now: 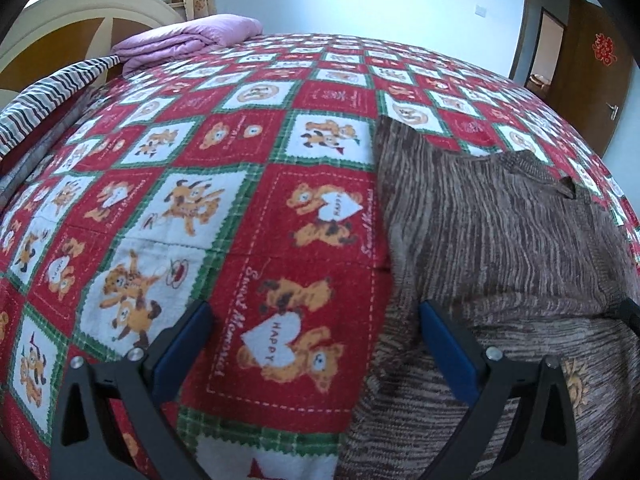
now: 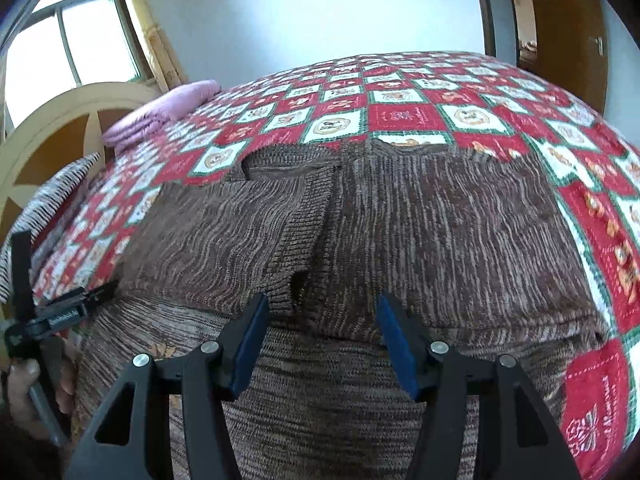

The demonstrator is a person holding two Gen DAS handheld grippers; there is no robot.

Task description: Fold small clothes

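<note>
Brown marled knit sweater [image 2: 420, 220] lies flat on the bed's quilt [image 1: 248, 128], partly folded: both sleeves drawn in across the body, ribbed cuffs meeting near the middle. Yarn is streaky brown and tan, soft and nubby; ribbed bands run along the cuff and neck edges. In the left wrist view the sweater [image 1: 492, 240] fills the right side, its straight left edge lying over the red squares.

Quilt: fleecy, checkerboard of red and white squares with green zigzag borders, printed with cartoon bears, dogs and hearts.

Left gripper [image 1: 316, 344]: black arms, blue pads, jaws spread wide with nothing between them; the right-hand finger sits over the sweater's left edge, the other over bare quilt. In the right wrist view the same tool shows at the sweater's left edge, held in a hand [image 2: 24, 392].

Right gripper [image 2: 320, 344]: jaws apart, released, poised over the sweater's near fold, just by the ribbed cuff.

Near the head of the bed: folded lilac blanket [image 1: 188, 38], padded and smooth; a black-and-white striped cloth [image 1: 44, 100] at the quilt's left edge; arched cream-and-wood headboard [image 1: 60, 36]. Wooden door [image 1: 588, 64] beyond the far right corner.
</note>
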